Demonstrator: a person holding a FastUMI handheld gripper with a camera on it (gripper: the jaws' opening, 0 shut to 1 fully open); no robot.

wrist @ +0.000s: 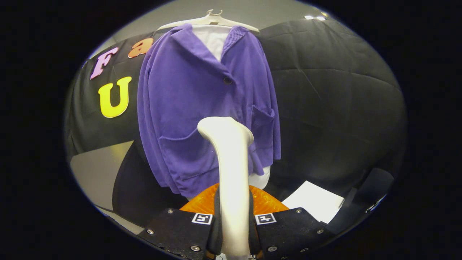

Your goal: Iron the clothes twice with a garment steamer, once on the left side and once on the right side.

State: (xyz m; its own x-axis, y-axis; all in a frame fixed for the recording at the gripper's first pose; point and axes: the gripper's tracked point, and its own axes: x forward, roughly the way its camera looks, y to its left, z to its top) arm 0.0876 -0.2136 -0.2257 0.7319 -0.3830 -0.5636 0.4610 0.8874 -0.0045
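A purple jacket [202,108] with a dark button and two front pockets hangs on a pale hanger [213,20] over a white shirt [213,39], beyond my fingers. My gripper [234,218] is shut on the handle of a white garment steamer [231,173], which rises straight up between the fingers. The steamer's head [223,128] stands in front of the jacket's lower middle, between the two pockets; whether it touches the cloth I cannot tell.
An orange round thing [265,200] lies just ahead of the fingers, under the jacket's hem. A white sheet [314,204] rests on the dark surface to the right. Black cloth wall [332,90] hangs behind the jacket.
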